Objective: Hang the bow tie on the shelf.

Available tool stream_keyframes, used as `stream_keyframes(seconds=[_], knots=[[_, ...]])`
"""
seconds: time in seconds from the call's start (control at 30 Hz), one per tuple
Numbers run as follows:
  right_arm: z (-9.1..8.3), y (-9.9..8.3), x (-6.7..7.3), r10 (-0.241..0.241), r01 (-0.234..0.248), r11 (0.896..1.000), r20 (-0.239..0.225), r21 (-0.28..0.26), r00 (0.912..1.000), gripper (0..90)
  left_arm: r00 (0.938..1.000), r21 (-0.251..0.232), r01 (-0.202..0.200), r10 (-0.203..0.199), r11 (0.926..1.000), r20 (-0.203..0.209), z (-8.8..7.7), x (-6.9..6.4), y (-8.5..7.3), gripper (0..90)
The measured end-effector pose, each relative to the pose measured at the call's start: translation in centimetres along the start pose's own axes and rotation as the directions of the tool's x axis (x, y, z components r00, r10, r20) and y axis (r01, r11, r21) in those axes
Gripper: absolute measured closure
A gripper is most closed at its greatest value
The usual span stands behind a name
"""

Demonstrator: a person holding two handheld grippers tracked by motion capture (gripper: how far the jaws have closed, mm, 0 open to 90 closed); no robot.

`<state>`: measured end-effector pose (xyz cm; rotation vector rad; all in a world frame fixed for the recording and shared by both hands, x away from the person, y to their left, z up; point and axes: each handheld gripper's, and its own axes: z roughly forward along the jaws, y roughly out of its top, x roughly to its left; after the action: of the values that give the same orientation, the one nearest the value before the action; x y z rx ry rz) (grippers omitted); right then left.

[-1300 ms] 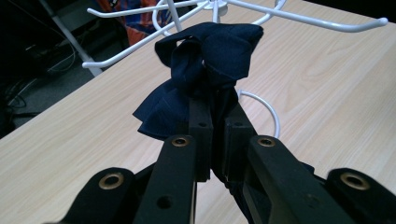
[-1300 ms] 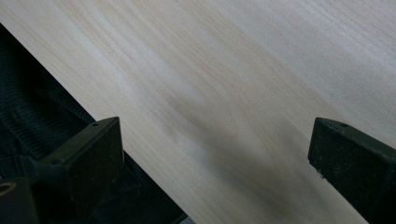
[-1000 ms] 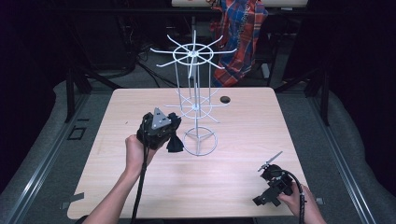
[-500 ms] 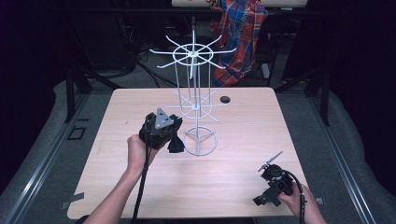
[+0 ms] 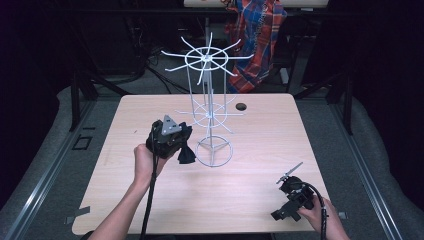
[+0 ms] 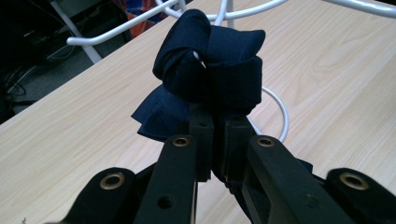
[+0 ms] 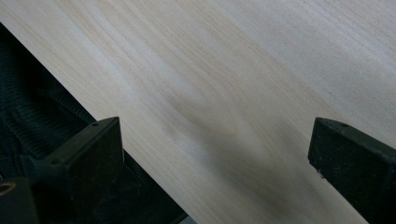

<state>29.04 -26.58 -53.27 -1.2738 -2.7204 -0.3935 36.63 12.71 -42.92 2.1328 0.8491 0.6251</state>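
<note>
While the dark blue cloth bundle (image 6: 208, 79) is hanging just above the table (image 5: 150, 200), beside the base ring of the white wire rack (image 5: 214, 152), we are clamping it between the jaws of the left gripper (image 6: 214, 135), which are pressing tight on the fabric. Our left hand (image 5: 142, 162) is holding that gripper near the table's middle. At the near right corner, we are resting the right gripper (image 7: 215, 154) with its jaws spread wide over bare wood.
</note>
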Motion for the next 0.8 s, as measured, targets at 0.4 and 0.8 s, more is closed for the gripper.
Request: stream_keyframes(seconds=[0.4, 0.8], knots=[[0.2, -0.1, 0.3, 0.033, -0.034, 0.998, -0.020, -0.049, 0.9993, 2.9, 0.9989, -0.040, -0.040, 0.039, 0.9984, -0.026, -0.8, -1.1, 0.9, 85.0], [0.1, 0.0, 0.1, 0.011, -0.011, 1.000, -0.010, -0.018, 0.9999, 2.9, 0.9980, -0.038, -0.058, 0.057, 0.9976, -0.027, -0.4, -1.6, 1.4, 84.4]])
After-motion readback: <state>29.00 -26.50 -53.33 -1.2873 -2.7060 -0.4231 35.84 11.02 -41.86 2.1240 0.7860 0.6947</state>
